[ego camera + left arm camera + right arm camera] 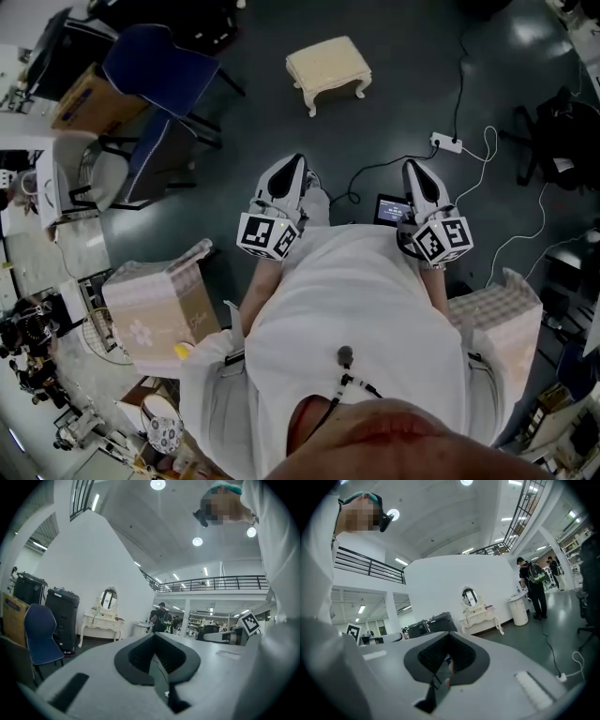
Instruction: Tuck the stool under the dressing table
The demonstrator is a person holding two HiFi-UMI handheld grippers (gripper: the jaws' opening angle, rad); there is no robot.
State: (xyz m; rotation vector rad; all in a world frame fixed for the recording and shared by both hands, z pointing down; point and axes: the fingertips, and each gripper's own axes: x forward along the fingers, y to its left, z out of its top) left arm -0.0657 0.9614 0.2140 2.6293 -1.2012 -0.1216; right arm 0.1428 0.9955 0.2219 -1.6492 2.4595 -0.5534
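Note:
The cream cushioned stool (328,67) stands on the dark floor ahead of me, apart from both grippers. My left gripper (292,169) and right gripper (413,172) are held side by side in front of my body, pointing level toward the stool. Both are shut with nothing between the jaws. The white dressing table (101,620) with its oval mirror stands far off against a white wall. It also shows beyond the shut jaws of the right gripper (442,668) as the dressing table (480,616). The left gripper (158,660) has its jaws pressed together.
A blue chair (155,66) and cardboard boxes stand at the left. A power strip (445,143) with cables and a tablet (392,208) lie on the floor at the right. Patterned boxes (155,305) flank me on both sides. A person (533,585) stands near a white cabinet.

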